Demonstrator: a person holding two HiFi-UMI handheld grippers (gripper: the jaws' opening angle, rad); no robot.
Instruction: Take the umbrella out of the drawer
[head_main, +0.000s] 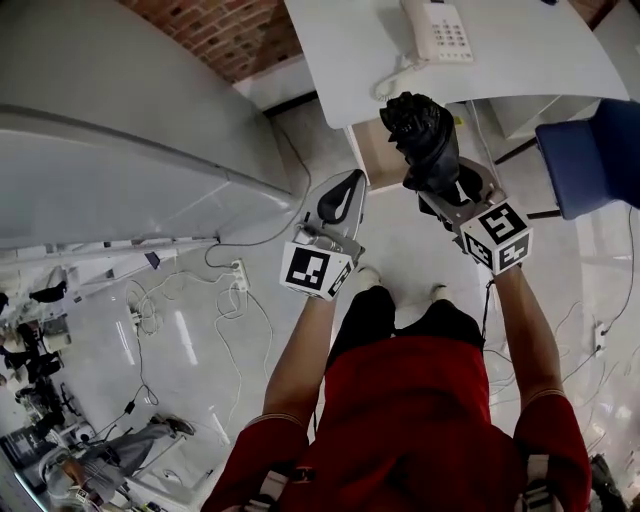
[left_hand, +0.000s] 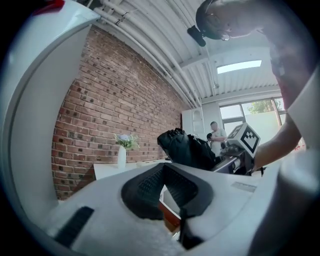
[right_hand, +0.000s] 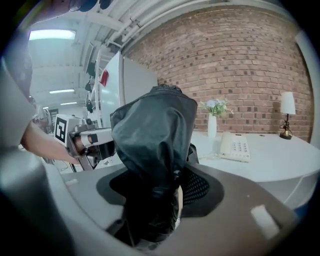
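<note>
One umbrella (head_main: 425, 140), black and folded into its sleeve, was held clear of the drawer (head_main: 378, 155), clamped near its lower end between the jaws of the right tool (head_main: 443, 188). In the head view its long axis was seen to run from the jaws towards 11 o'clock, the bunched free end pointing away from the person. In the right gripper view it was seen standing upright between the pads, its top at 12 o'clock. Two tools were counted, each carrying one marker cube. The left tool (head_main: 353, 178) was held just beside the umbrella, at its 9 o'clock, with its jaws brought together and nothing between them.

One open drawer, brown inside, was seen under the edge of the white worktop (head_main: 350, 40), at 10 o'clock from the right tool and partly covered by the umbrella. On the worktop one telephone (head_main: 437, 30) was counted at 12 o'clock. One vase of flowers (right_hand: 212, 125) and one lamp (right_hand: 286, 115) were made out before the brick wall (right_hand: 240, 65). One blue chair (head_main: 590, 160) was seen at 3 o'clock.
</note>
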